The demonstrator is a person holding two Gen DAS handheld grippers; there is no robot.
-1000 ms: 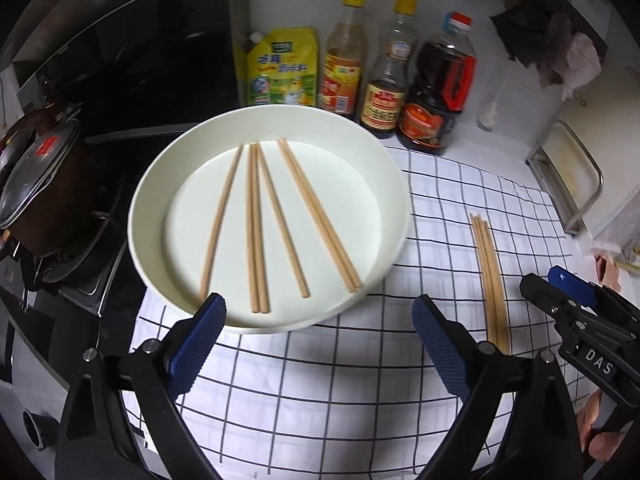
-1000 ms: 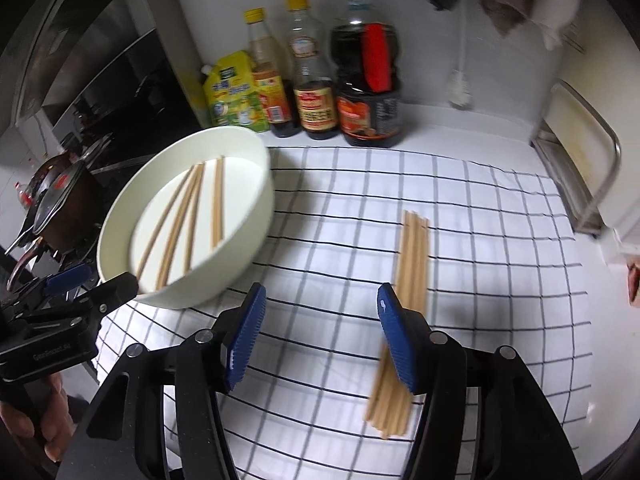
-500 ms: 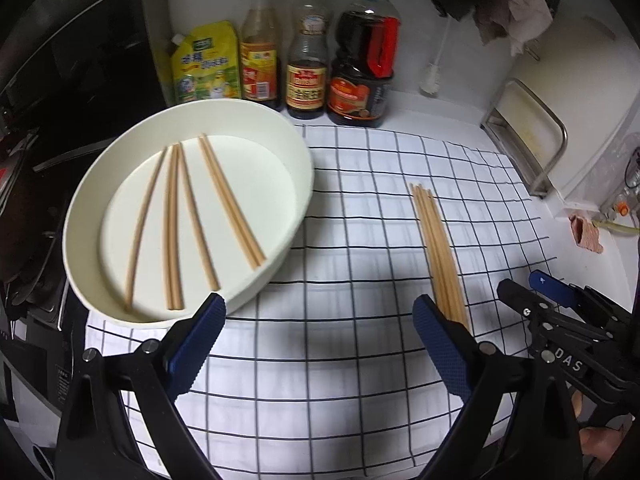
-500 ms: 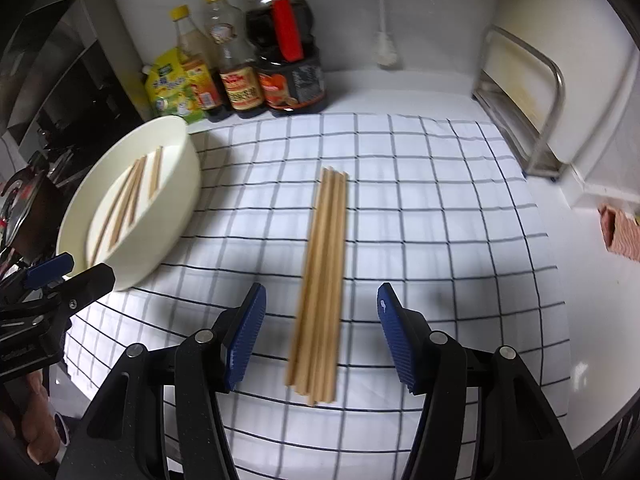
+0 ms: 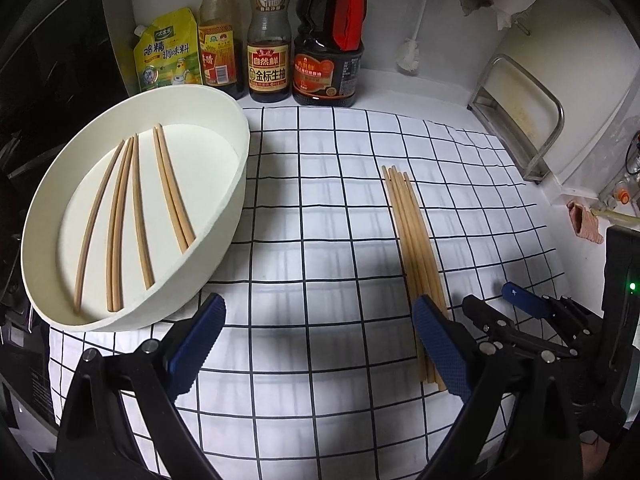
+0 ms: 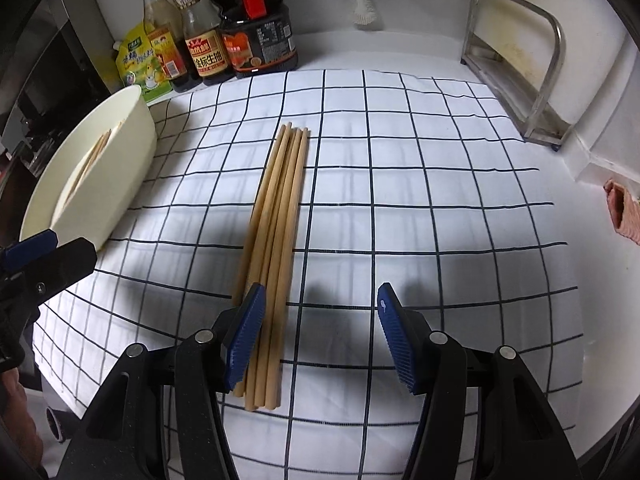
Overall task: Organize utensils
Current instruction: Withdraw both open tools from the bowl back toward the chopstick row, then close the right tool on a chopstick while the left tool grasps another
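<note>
A bundle of several wooden chopsticks [image 5: 412,236] lies side by side on the checked cloth; it also shows in the right wrist view [image 6: 276,216]. A round white bowl [image 5: 236,184] at the left holds several more chopsticks [image 5: 132,208]; the bowl shows in the right wrist view [image 6: 132,168]. My left gripper [image 5: 320,344] is open and empty above the cloth, between bowl and bundle, its right pad over the bundle's near end. My right gripper [image 6: 320,336] is open and empty, low over the cloth; its left pad overlaps the bundle's near end. The right gripper also shows in the left wrist view [image 5: 520,312].
Sauce bottles [image 5: 268,40] and a yellow seasoning pouch [image 5: 168,52] stand along the back wall. A metal rack [image 6: 516,64] stands at the right. A stove with a pot lies left of the bowl. A pink cloth [image 6: 622,212] lies at the far right.
Both grippers have swung right, away from the bowl toward the chopstick bundle. The right gripper has also moved right across the bundle, which now lies at its left finger. Both stayed open.
</note>
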